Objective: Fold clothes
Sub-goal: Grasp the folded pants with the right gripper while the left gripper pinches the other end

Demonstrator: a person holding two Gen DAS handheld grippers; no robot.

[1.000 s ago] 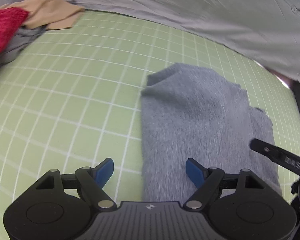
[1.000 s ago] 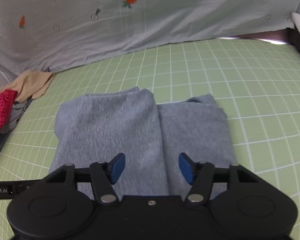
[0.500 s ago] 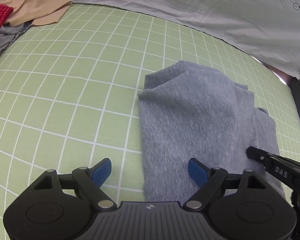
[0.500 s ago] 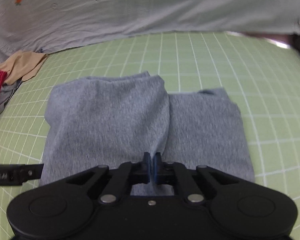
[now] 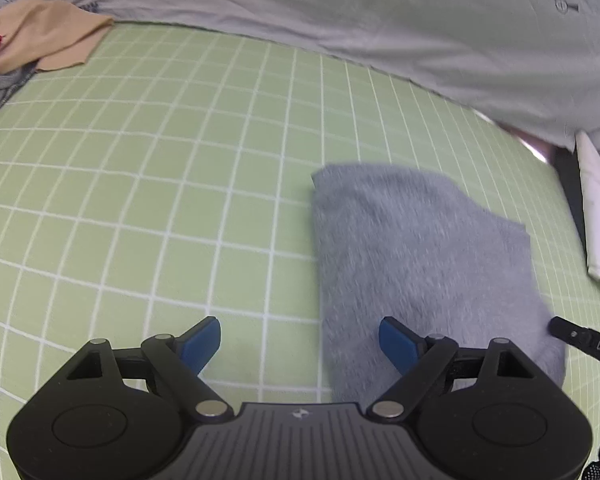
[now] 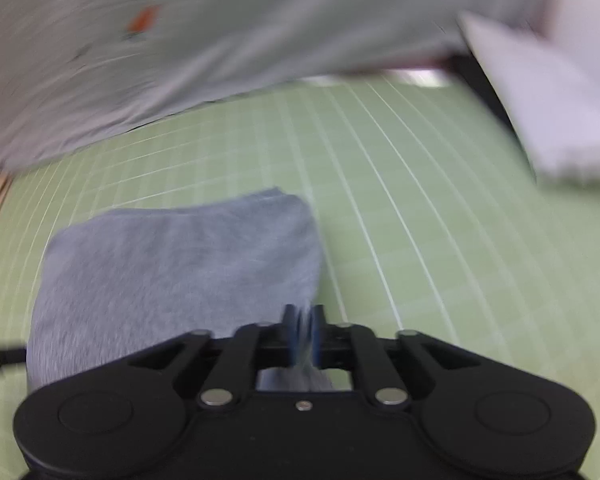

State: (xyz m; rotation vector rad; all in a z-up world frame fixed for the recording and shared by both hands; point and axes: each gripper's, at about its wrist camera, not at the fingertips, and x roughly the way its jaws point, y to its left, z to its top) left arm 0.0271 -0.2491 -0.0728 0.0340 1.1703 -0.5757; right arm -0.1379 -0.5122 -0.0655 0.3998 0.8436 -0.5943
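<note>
The right tongs (image 6: 302, 336) pinch the near edge of the folded grey garment (image 6: 180, 264), their jaws easing apart with cloth between them. The left tongs (image 5: 300, 344) stand wide, gripping nothing, one pad over the garment's near corner. It lies on the green gridded worktop (image 5: 160, 184). Beyond, a carrot-print sheet (image 5: 380, 20) and a clothes pile (image 5: 32, 40).

Even, soft, fairly bright light with only faint shadows; strong fisheye bending of the green grid mat (image 5: 172, 184) lines toward dark rounded corners — left wrist view mostly sharp, slight smear on the grey garment (image 5: 420, 256) — right wrist view heavily motion-blurred throughout.
</note>
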